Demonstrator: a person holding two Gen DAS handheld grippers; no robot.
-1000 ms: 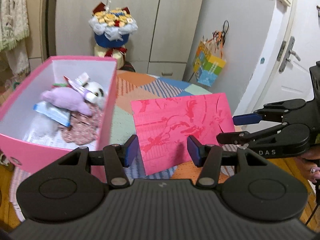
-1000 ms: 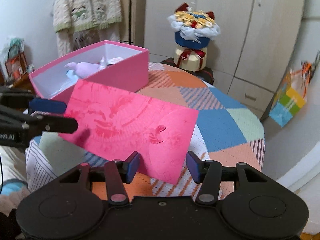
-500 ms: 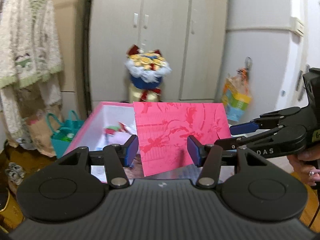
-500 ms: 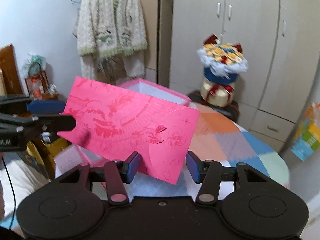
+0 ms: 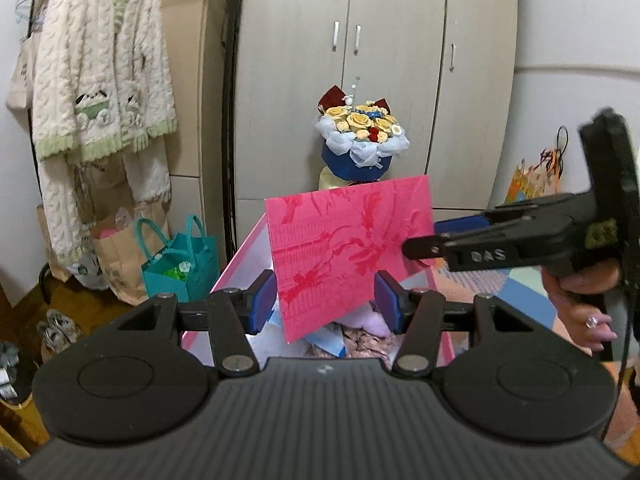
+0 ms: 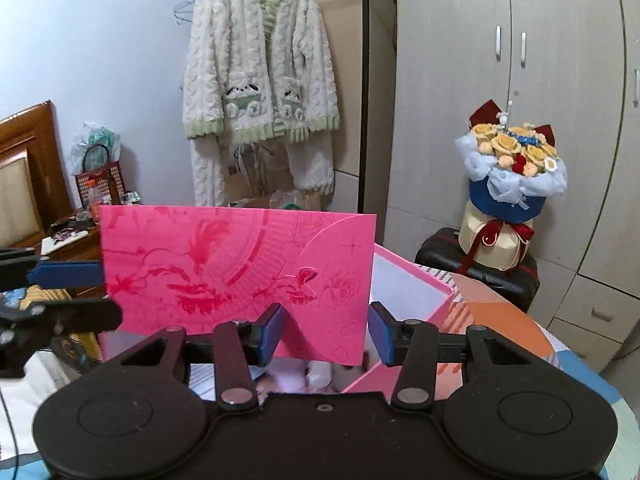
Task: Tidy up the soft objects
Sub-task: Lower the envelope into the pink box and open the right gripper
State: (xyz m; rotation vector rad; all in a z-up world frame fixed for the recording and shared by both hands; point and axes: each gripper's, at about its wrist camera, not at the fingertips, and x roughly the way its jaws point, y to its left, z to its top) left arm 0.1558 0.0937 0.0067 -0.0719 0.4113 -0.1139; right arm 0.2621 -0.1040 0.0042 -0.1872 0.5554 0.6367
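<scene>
A flat pink lid (image 5: 348,240) with a red print hangs in the air, slightly tilted, over the open pink box (image 5: 236,258). My left gripper (image 5: 326,306) is shut on the lid's left edge (image 6: 240,268), seen from the right wrist as two fingers (image 6: 108,294) straddling that edge. My right gripper (image 6: 326,332) holds the opposite edge; its jaws (image 5: 424,236) are closing with the lid between them. Inside the box lie a purple plush (image 5: 368,318) and floral fabric (image 5: 368,344), mostly hidden by the lid.
A flower bouquet (image 6: 512,168) stands on a dark suitcase (image 6: 480,268) before the wardrobe. A white cardigan (image 5: 100,80) hangs at the left, with a teal bag (image 5: 180,264) on the floor below. The box rests on a patchwork table cover (image 6: 500,320). A hand (image 5: 580,292) grips the right tool.
Both grippers have raised the pink lid off the table and carried it left until it hangs over the box. Both views have tipped upward toward the wardrobe.
</scene>
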